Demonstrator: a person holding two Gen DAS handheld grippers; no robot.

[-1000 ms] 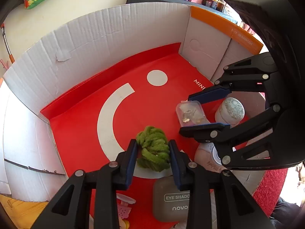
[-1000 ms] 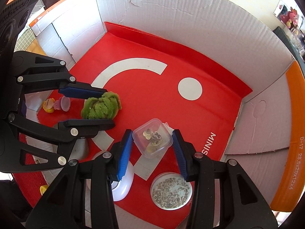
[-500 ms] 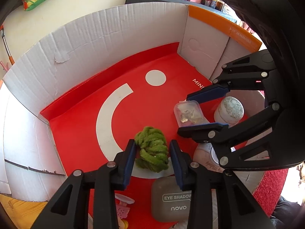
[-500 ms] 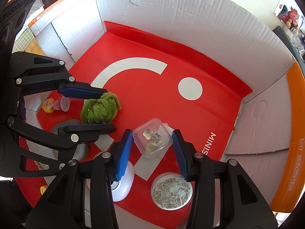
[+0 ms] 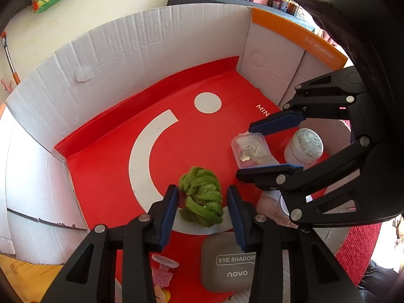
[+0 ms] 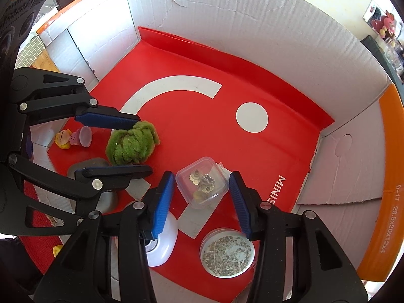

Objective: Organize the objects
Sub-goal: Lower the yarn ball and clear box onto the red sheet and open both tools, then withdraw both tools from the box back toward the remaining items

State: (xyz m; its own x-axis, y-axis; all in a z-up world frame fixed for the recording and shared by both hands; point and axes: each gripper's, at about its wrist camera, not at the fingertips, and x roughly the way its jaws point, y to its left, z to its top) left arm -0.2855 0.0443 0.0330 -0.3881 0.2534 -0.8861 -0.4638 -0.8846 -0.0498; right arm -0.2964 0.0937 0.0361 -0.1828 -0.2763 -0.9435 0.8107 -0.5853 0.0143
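yarn (image 5: 202, 197): green chenille bundle lying low centre of the left view, on the red floor of the box (image 5: 151, 50); looking soft, light and squashy, likely giving under the pads; best taken across its middle, where it is bulkiest.
left gripper (image 5: 202, 212): jaws straddling the yarn and having just been opening; a slim gap is showing at each pad, so nothing is being pressed.
case (image 6: 202, 183): small clear lidded tub sitting at centre of the right view, holding coins and trinkets; looking rigid, light and smooth-walled, so probably slippery; flat opposite sides are offering the surest hold, kept level so the contents are not rattling loose.
right gripper (image 6: 202, 202): jaws flanking the case, having just been opening; pads standing clear of both walls, partly spread.
jar (image 6: 226, 252): round and speckle-topped, sitting just below the case, under the right pad.
eye shadow (image 5: 228, 262): grey compact lying near the bottom edge, just below the yarn.
pod (image 6: 161, 240): white, rounded, resting lower left of the case.
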